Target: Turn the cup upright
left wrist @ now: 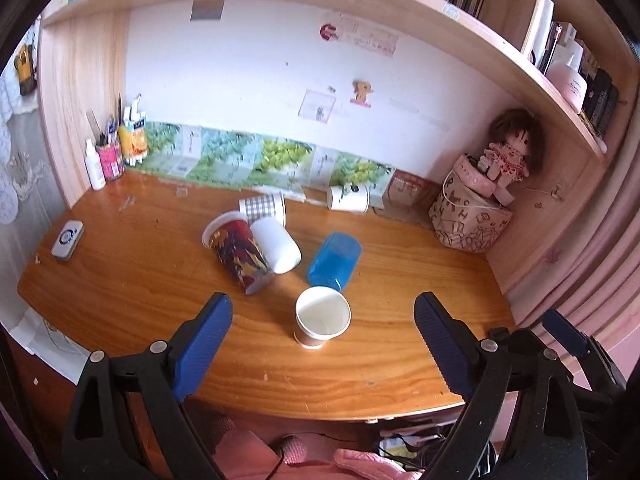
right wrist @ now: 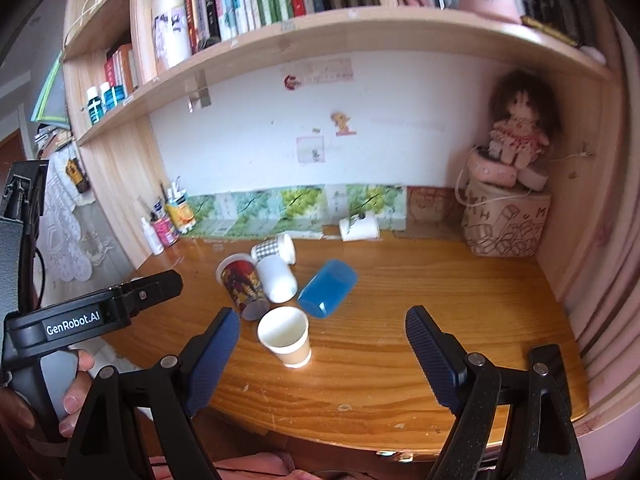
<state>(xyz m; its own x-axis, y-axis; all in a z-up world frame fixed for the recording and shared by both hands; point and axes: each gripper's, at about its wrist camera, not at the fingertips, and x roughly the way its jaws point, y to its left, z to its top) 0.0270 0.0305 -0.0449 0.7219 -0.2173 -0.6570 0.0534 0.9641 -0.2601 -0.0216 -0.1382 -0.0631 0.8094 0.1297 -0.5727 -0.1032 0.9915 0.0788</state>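
A paper cup [left wrist: 322, 317] [right wrist: 285, 336] stands upright near the front of the wooden desk [left wrist: 140, 280] [right wrist: 440, 300], mouth up. Behind it lie cups on their sides: a blue plastic one [left wrist: 335, 261] [right wrist: 327, 287], a white one [left wrist: 277, 245] [right wrist: 277, 279], a red patterned one [left wrist: 238, 255] [right wrist: 242, 283], a checked one [left wrist: 264, 206] [right wrist: 274, 248] and a white one with a leaf print [left wrist: 348, 198] [right wrist: 359, 228] by the wall. My left gripper [left wrist: 323, 338] is open and empty, its fingers either side of the upright cup, held short of it. My right gripper [right wrist: 323, 344] is open and empty, a little right of that cup.
A pen holder with bottles [left wrist: 112, 152] [right wrist: 168, 220] stands at the back left. A printed bag with a doll [left wrist: 476, 216] [right wrist: 506, 220] fills the back right corner. A small white device [left wrist: 67, 239] lies at the left edge. Shelves of books hang above.
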